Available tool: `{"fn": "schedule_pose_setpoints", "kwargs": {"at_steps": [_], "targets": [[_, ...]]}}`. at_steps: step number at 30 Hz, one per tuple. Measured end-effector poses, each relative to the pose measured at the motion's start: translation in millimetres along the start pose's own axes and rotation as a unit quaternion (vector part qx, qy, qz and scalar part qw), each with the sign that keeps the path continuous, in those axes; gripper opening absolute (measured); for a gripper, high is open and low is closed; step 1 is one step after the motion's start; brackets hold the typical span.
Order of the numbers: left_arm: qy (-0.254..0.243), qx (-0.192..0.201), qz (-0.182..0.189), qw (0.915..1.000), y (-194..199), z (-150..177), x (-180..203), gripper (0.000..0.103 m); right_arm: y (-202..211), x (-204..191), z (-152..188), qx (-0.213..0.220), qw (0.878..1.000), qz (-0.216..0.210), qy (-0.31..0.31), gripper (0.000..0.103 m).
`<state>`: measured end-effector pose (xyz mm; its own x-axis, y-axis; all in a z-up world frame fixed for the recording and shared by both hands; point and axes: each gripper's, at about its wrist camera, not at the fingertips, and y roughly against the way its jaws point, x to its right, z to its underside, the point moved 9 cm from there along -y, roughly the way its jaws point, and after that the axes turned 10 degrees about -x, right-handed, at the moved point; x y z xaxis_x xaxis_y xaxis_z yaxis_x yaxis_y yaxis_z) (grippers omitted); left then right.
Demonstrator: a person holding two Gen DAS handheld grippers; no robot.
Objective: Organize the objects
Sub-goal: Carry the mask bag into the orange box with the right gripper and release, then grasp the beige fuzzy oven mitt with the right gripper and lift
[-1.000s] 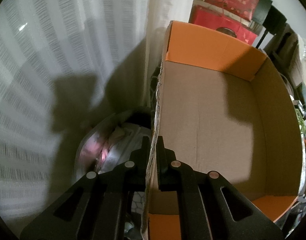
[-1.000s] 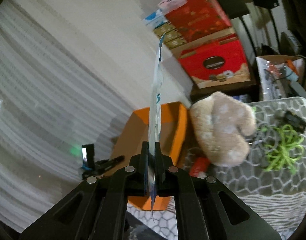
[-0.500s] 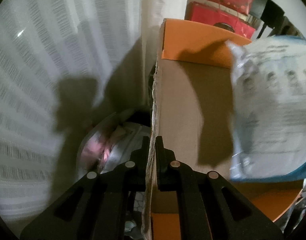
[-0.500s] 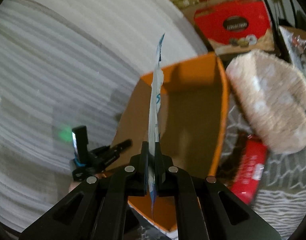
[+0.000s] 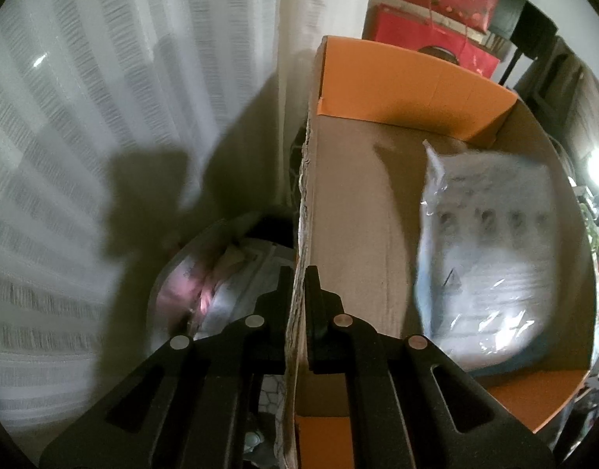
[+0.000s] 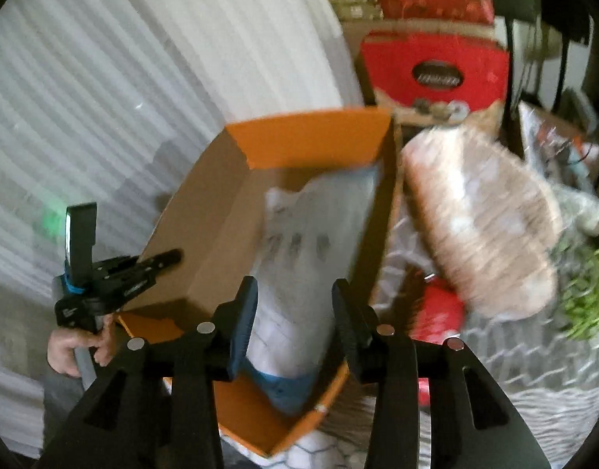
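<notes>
1. The left tool [image 5: 298,273] is clamping the side wall of the orange cardboard box [image 5: 413,78].
2. The right tool [image 6: 293,293] is hanging over the box with its jaws apart, gripping nothing.
3. The white plastic packet [image 5: 491,250] is lying inside the box, against its right wall.

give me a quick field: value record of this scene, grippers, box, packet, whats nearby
left gripper: shut on the box's side wall
right gripper: open, above the box
box: cardboard, orange flaps, top open
packet: white plastic with blue edge, inside the box against its right wall, blurred
slipper: fuzzy beige, right of the box, outside it
red gift boxes: stacked behind the box
curtain: white, left of the box
</notes>
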<state>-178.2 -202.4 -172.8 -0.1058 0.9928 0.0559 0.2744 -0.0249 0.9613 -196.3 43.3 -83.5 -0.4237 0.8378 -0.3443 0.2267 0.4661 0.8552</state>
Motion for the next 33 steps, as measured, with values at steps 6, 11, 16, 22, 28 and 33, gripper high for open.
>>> {"fn": "schedule_pose_setpoints", "kwargs": {"at_steps": [6, 11, 16, 22, 28, 33], "targets": [[0.001, 0.001, 0.002, 1.0000, 0.1, 0.5, 0.8, 0.005, 30.8, 62.6, -17.8, 0.023, 0.998, 0.044, -0.044, 0.047], [0.004, 0.001, 0.006, 1.0000, 0.1, 0.3, 1.2, 0.005, 35.7, 107.0, -19.2, 0.022, 0.994, 0.080, -0.075, 0.051], [0.004, 0.001, 0.006, 1.0000, -0.2, 0.3, 1.8, 0.005, 28.7, 145.6, -15.3, 0.013, 0.989, 0.113, -0.098, 0.057], [0.004, 0.002, 0.007, 1.0000, -0.6, 0.5, 1.5, 0.005, 18.2, 177.0, -20.9, 0.001, 0.984, 0.142, -0.106, 0.058], [0.003, 0.002, 0.008, 1.0000, -1.1, 0.4, 1.3, 0.005, 1.5, 205.7, -37.6, -0.012, 0.982, 0.158, -0.107, 0.060], [0.004, 0.002, 0.009, 1.0000, -1.1, 0.4, 1.4, 0.005, -22.5, 216.7, -46.6, -0.026, 0.982, 0.153, -0.107, 0.060]]}}
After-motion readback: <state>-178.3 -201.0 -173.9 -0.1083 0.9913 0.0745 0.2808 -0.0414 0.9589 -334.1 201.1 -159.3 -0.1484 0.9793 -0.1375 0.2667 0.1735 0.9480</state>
